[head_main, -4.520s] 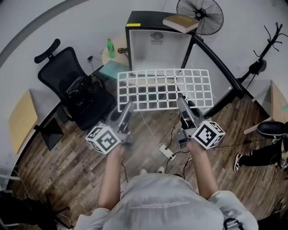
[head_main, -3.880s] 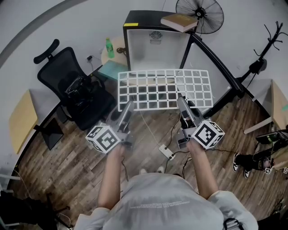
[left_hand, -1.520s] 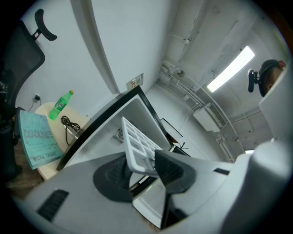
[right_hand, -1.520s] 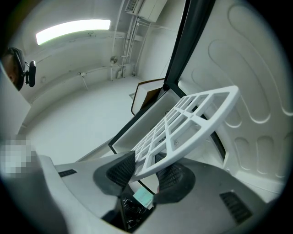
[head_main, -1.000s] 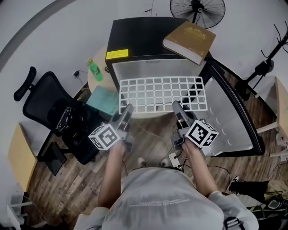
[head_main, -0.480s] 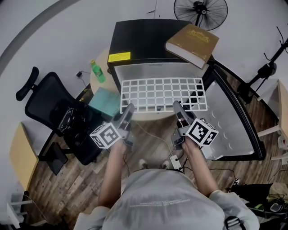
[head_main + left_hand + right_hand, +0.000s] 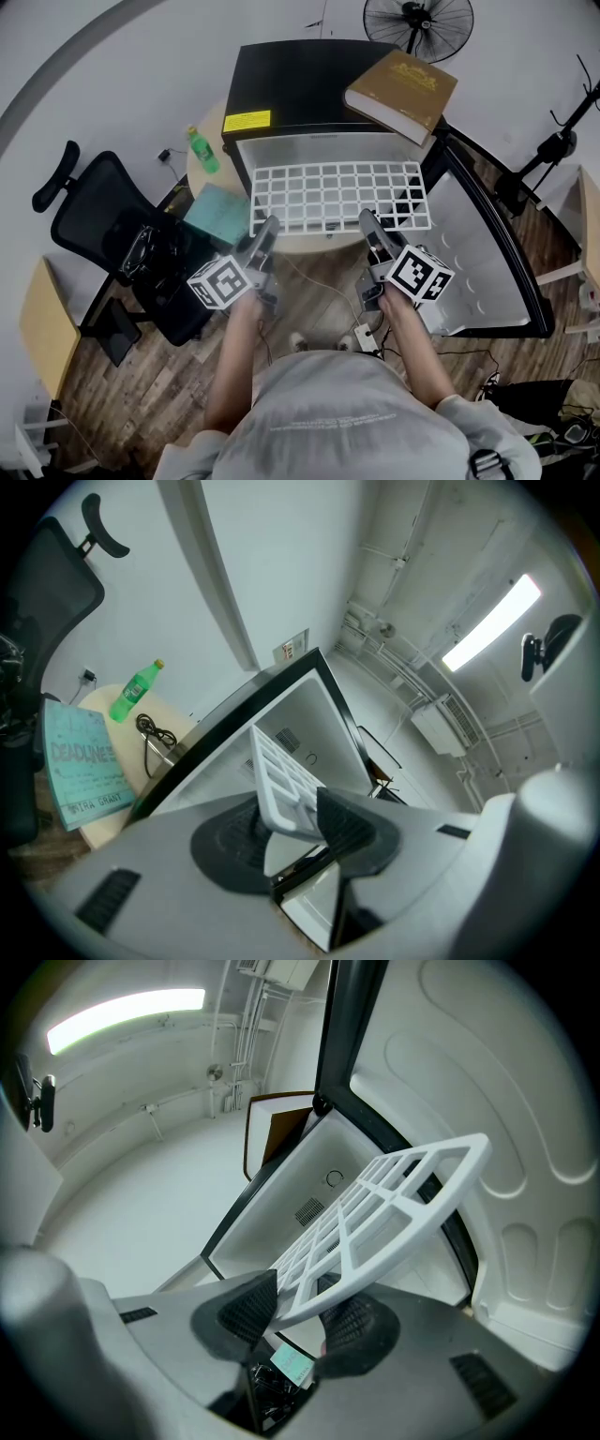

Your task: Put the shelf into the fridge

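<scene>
**One shelf (image 7: pixel 337 195) is arriving at the mouth of the fridge (image 7: pixel 309 84)**

Standing with its black top toward the head camera, the fridge is showing its pale cavity. Its door (image 7: pixel 487 253) is hanging wide open on its right. A few seconds ago the fridge was sitting farther off and the white wire shelf was hanging well out in front of it. Now the fridge is filling more of the head view, and the shelf's far edge is lying over the front of the cavity. Across the last second almost nothing is shifting. I judge that the approach is finishing and the slide inward is the step in hand. Whether the far edge is already resting on a ledge inside the fridge, I cannot tell.

The shelf is lying roughly flat, square to the fridge opening, with its near edge pointing away from the fridge toward the person. A brown book (image 7: pixel 401 82) is lying on the fridge top, toward its right side, clear of the opening.

The left tongs (image 7: pixel 265 228) are clamping the shelf's near edge on the fridge's left side, with ribbed pads pressing on the white bars. The right tongs (image 7: pixel 370 223) are gripping the same edge nearer the door, closed on the wire with nothing else between the pads. A green bottle (image 7: pixel 199 150) is standing left of the fridge.
</scene>
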`<state>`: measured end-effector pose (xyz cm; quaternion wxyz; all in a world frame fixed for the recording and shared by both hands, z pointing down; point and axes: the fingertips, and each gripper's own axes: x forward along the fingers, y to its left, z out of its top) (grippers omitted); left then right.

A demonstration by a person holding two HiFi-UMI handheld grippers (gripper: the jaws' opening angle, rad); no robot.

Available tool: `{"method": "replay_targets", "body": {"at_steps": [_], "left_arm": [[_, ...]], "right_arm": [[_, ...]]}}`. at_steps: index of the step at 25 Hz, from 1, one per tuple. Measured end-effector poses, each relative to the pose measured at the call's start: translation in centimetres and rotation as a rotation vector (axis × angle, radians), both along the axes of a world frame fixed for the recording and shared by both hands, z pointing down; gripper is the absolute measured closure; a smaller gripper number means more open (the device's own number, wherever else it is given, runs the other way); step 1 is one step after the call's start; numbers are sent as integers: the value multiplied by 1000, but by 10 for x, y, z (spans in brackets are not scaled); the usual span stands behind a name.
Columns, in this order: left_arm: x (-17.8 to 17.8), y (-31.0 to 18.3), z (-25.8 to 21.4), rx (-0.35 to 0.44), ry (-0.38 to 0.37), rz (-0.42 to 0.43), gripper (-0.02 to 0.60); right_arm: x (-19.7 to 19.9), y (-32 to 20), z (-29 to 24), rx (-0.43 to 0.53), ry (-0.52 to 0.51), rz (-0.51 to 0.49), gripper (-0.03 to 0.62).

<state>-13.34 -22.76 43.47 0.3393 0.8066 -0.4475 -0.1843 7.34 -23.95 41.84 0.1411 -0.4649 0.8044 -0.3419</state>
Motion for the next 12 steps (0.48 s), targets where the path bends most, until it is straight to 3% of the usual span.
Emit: {"method": "replay_targets", "body": {"at_steps": [12], "left_arm": [[-1,-10,0,-6,-16,-9,454]], "right_arm": [[-3,-11,8,-40,-48,-8,465]]}}
